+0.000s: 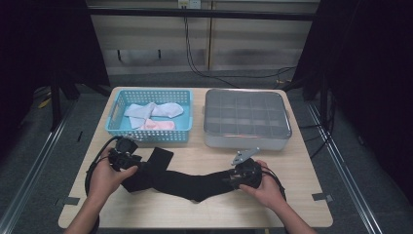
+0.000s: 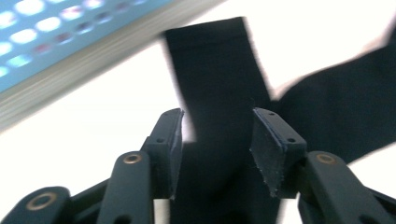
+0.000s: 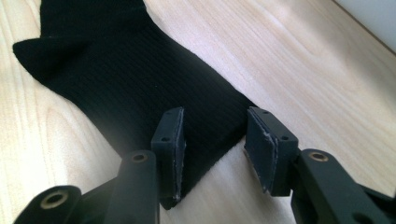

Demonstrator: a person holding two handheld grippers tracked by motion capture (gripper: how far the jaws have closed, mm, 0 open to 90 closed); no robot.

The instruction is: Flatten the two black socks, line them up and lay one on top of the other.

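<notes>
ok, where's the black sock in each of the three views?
High view: black sock lies across the near table between both hands, one end folded up toward the blue basket.
Left gripper view: sock runs up the centre between the open jaws, basket at upper left.
Right gripper view: sock stretches from the upper left down to between the open jaws.
Shared landmark: the pale wooden table.

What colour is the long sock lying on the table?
Black. The sock shows best in the right gripper view, where its fine ribbing is clear.
</notes>
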